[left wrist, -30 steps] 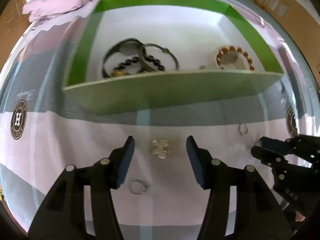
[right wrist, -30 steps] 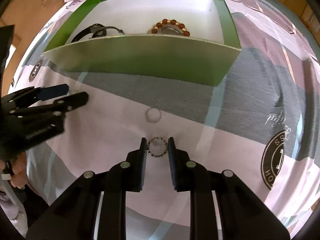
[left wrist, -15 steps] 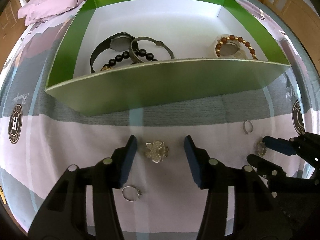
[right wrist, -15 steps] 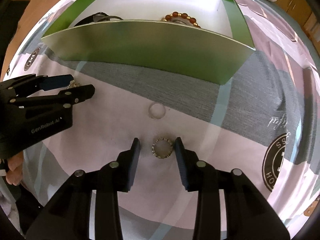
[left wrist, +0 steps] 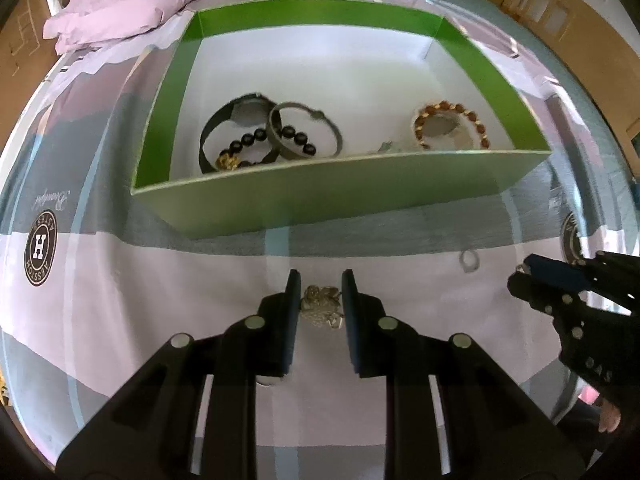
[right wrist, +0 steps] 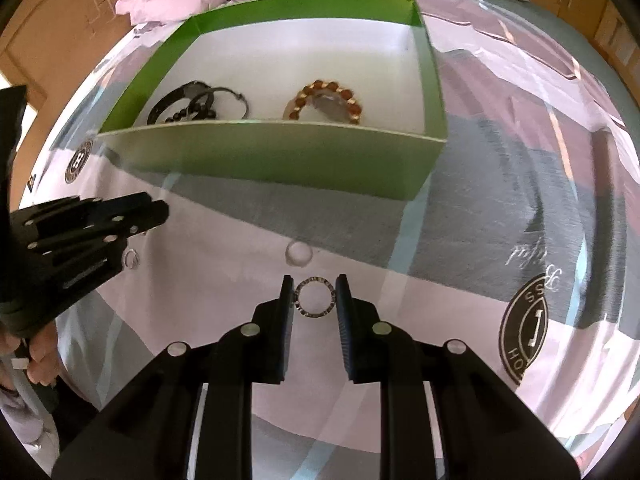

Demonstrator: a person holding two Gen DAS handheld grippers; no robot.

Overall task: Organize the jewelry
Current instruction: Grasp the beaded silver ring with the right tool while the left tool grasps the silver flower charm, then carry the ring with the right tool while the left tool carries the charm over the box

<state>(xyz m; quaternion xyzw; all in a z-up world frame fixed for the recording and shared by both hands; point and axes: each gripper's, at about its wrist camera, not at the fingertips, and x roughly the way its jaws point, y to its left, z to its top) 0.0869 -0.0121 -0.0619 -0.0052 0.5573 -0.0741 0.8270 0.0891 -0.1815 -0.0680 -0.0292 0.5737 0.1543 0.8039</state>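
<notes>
A silver flower-shaped brooch (left wrist: 322, 307) sits between the fingers of my left gripper (left wrist: 321, 292), which is shut on it above the pale bedspread. My right gripper (right wrist: 314, 294) is shut on a studded round ring (right wrist: 315, 297), both pads touching its sides. Beyond both stands the green box (left wrist: 320, 200) with a white floor. It holds a black watch (left wrist: 236, 120), a black bead bracelet (left wrist: 296, 136), a metal bangle (left wrist: 308, 108) and a brown bead bracelet (left wrist: 448, 110). From the right wrist view the box (right wrist: 272, 156) stands straight ahead and the left gripper (right wrist: 152, 212) is at the left.
A thin ring (left wrist: 469, 260) lies on the spread between the two grippers, seen as a clear ring (right wrist: 299, 254) just ahead of my right fingers. Another small ring (right wrist: 130, 258) lies under the left gripper. A lilac garment (left wrist: 132, 0) is heaped behind the box.
The left jaws closed from wide open onto the brooch. The right jaws, slightly apart half a second ago, closed on the studded ring. Both cameras now sit higher above the box.
</notes>
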